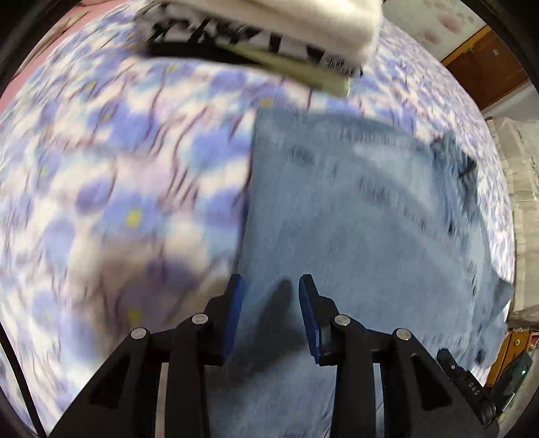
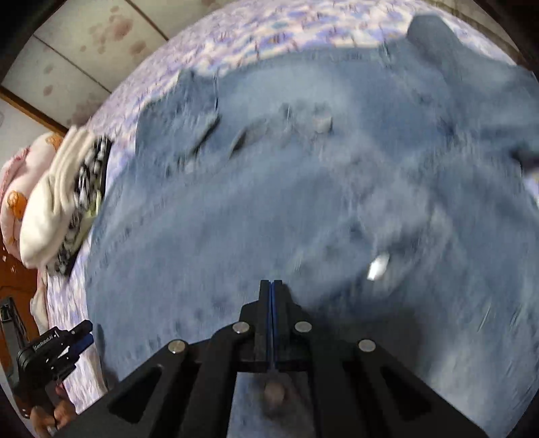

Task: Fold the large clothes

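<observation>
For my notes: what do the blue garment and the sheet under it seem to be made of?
Garment: probably washed denim; faded matte blue, stitched seams, a metal button. Sheet: thin woven cloth, perhaps cotton; matte floral print, though blur hides the weave.

We count one blue denim garment (image 2: 303,188), spread flat on one bed (image 1: 101,175) with a flower-print sheet. On this garment we can see two metal buttons (image 2: 377,266), though the blur may hide others. At the bed's edge we count one pile of folded clothes (image 1: 269,30); in it we can tell three pieces, one white, one black-and-white, one pale green. We count two tools: the left tool (image 1: 271,286) and the right tool (image 2: 271,286). One pink pillow (image 2: 13,202) lies behind the pile.
</observation>
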A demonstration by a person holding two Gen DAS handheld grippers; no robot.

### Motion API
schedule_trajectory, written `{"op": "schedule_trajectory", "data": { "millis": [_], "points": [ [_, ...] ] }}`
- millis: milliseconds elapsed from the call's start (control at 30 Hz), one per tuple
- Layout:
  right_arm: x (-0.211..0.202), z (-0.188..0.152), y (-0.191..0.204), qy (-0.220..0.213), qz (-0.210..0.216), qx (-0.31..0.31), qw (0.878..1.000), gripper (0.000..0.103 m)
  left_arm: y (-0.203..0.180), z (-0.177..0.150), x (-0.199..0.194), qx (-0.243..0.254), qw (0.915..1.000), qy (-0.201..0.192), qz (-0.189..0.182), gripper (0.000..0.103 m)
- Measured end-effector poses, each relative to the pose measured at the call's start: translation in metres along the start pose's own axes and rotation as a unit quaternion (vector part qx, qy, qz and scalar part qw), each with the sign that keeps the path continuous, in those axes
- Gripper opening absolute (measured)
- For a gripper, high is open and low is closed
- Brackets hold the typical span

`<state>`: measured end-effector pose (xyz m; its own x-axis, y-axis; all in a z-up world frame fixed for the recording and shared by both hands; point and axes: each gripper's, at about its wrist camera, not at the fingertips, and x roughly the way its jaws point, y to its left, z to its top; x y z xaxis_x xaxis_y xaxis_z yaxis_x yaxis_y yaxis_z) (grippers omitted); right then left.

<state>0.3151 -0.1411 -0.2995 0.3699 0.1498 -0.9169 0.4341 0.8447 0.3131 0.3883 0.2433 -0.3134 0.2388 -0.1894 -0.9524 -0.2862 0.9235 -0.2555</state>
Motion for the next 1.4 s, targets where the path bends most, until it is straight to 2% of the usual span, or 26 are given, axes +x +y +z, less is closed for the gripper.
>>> {"op": "schedule_trajectory", "data": {
  "millis": [100,167,233,333,400,500,567,633,733,933,1100,1233,1400],
  "points": [
    [-0.002,-0.027,0.01,-0.012,-0.019,-0.028,0.999,0.0,0.005,-0.036,-0.013,0.027,0.9994,-0.009,0.019,0.037],
    [-0.007,-0.045,0.015,-0.024,-0.026,-0.045,0.998,0.0,0.003,-0.057,-0.022,0.061,0.9978,-0.012,-0.024,0.056],
    [-0.012,-0.056,0.018,-0.029,-0.028,-0.058,0.998,0.0,0.006,-0.074,-0.026,0.08,0.9957,0.001,-0.046,0.057],
    [-0.013,-0.074,0.019,0.004,-0.015,-0.062,0.998,0.0,-0.001,-0.099,-0.027,0.101,0.9928,0.046,-0.045,0.057],
    [-0.016,-0.082,0.011,0.021,-0.002,-0.058,0.998,0.0,-0.008,-0.111,-0.029,0.106,0.9919,0.059,-0.038,0.057],
    [-0.023,-0.091,-0.001,0.059,0.015,-0.054,0.997,0.0,-0.029,-0.134,-0.036,0.107,0.9916,0.067,-0.03,0.058],
    [-0.03,-0.095,-0.018,0.083,0.03,-0.047,0.995,0.0,-0.044,-0.149,-0.042,0.104,0.9916,0.07,-0.031,0.061],
    [-0.038,-0.097,-0.039,0.104,0.046,-0.045,0.993,0.002,-0.065,-0.164,-0.049,0.104,0.9923,0.066,-0.016,0.061],
    [-0.051,-0.096,-0.07,0.125,0.082,-0.056,0.987,0.002,-0.104,-0.187,-0.057,0.101,0.9935,0.052,0.007,0.061],
    [-0.098,-0.068,-0.151,0.147,0.104,-0.08,0.98,0.002,-0.204,-0.239,-0.065,0.119,0.9916,0.047,0.016,0.062],
    [-0.133,-0.034,-0.214,0.131,0.111,-0.084,0.982,0.002,-0.292,-0.276,-0.066,0.148,0.9872,0.059,0.002,0.063],
    [-0.149,-0.003,-0.263,0.117,0.119,-0.057,0.984,0.003,-0.362,-0.302,-0.061,0.183,0.9798,0.078,-0.012,0.063],
    [-0.165,0.027,-0.324,0.077,0.119,0.003,0.99,0.024,-0.433,-0.325,-0.047,0.218,0.9689,0.114,-0.027,0.063]
  ]
}}
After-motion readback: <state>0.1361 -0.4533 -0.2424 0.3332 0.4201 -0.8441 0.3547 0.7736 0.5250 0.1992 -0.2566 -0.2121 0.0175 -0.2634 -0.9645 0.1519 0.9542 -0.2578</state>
